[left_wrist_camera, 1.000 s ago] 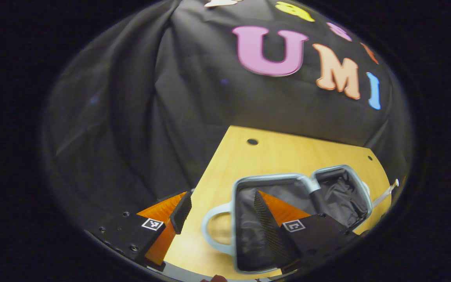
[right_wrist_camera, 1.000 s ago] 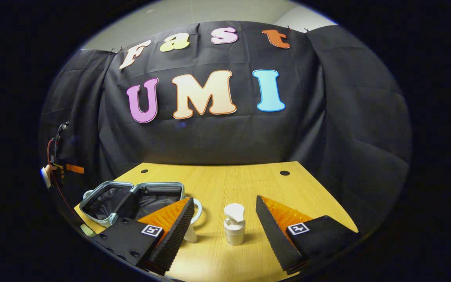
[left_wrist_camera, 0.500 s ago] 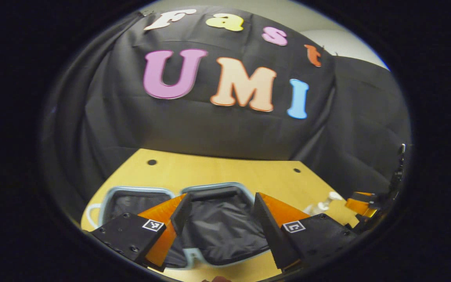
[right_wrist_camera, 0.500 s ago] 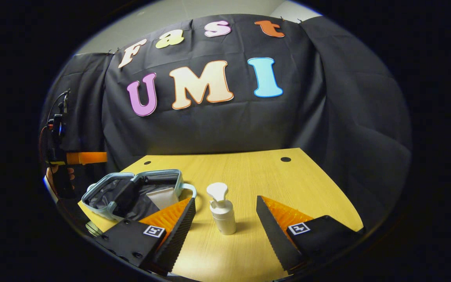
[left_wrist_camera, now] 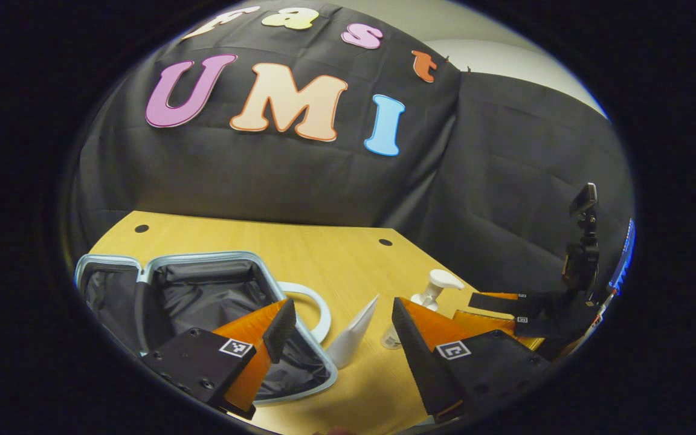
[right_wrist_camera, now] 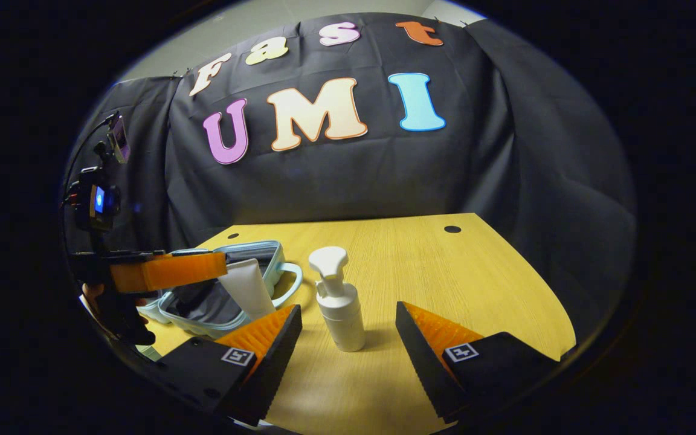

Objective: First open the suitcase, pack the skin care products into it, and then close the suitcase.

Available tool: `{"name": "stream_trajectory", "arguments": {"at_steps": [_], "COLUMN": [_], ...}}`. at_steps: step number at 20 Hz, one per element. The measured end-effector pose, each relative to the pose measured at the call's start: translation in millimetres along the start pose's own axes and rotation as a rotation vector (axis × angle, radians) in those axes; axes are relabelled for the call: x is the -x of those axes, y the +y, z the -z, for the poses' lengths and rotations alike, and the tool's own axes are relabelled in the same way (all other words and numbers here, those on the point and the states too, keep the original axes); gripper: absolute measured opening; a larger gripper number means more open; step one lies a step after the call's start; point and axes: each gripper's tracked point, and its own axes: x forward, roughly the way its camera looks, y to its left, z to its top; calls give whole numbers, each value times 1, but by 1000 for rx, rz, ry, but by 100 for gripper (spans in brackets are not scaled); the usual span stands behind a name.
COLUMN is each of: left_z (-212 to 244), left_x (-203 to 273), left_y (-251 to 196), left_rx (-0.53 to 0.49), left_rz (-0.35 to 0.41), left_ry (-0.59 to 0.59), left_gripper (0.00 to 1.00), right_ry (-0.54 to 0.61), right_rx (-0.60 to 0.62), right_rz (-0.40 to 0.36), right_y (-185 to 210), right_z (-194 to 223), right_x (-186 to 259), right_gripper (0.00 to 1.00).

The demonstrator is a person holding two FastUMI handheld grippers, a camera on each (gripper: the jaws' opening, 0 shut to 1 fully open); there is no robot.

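White items — one pump bottle [right_wrist_camera: 339,314], one tube [right_wrist_camera: 246,287]; both grippers [left_wrist_camera: 343,329] [right_wrist_camera: 348,335] spread, empty.

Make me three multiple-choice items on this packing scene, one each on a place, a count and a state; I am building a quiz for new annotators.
1. Where does the white pump bottle stand?
A. inside the suitcase
B. on the table, in front of the right hand-held gripper
C. on the floor

2. How many white skin care containers are on the table?
A. two
B. four
C. none

3. What state is the suitcase in?
A. zipped shut
B. standing upright on its wheels
C. lying open

Answers:
1 B, the bottle stands upright on the wooden table beyond the gripper's spread fingers.
2 A, the pump bottle and a tube beside the suitcase.
3 C, both halves lie flat, showing the dark lining.
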Motion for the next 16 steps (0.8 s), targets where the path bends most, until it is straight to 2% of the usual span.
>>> {"name": "stream_trajectory", "arguments": {"at_steps": [5,6,8,9,10,11,13,14,15,16], "left_z": [32,39,47,50,56,59,60,63,64,66], "left_x": [-30,-36,-43,-46,-50,-53,-58,-61,-65,-68], "left_y": [-9,-10,-7,-4,-2,-1,2,2,2,5], "left_rx": [9,20,31,31,29,29,15,0,-14,-32], "left_rz": [8,5,-5,-18,-29,-41,-53,-55,-59,-73], "left_ry": [41,54,78,85,95,101,100,101,102,106], "left_gripper": [93,87,86,80,83,77,75,77,69,66], "right_ry": [16,18,21,25,26,26,25,25,25,24], "right_rx": [2,-2,-8,-7,-4,-2,-2,-5,-11,-18], "right_rz": [-6,-6,-7,-7,-5,-2,3,6,8,8], "right_y": [1,2,1,0,-1,-4,-7,-10,-12,-13], "right_z": [17,20,24,26,27,27,28,30,31,32], "right_x": [-11,-11,-11,-10,-10,-9,-9,-9,-9,-9], "right_gripper": [96,96,98,96,96,96,98,98,96,96]}}
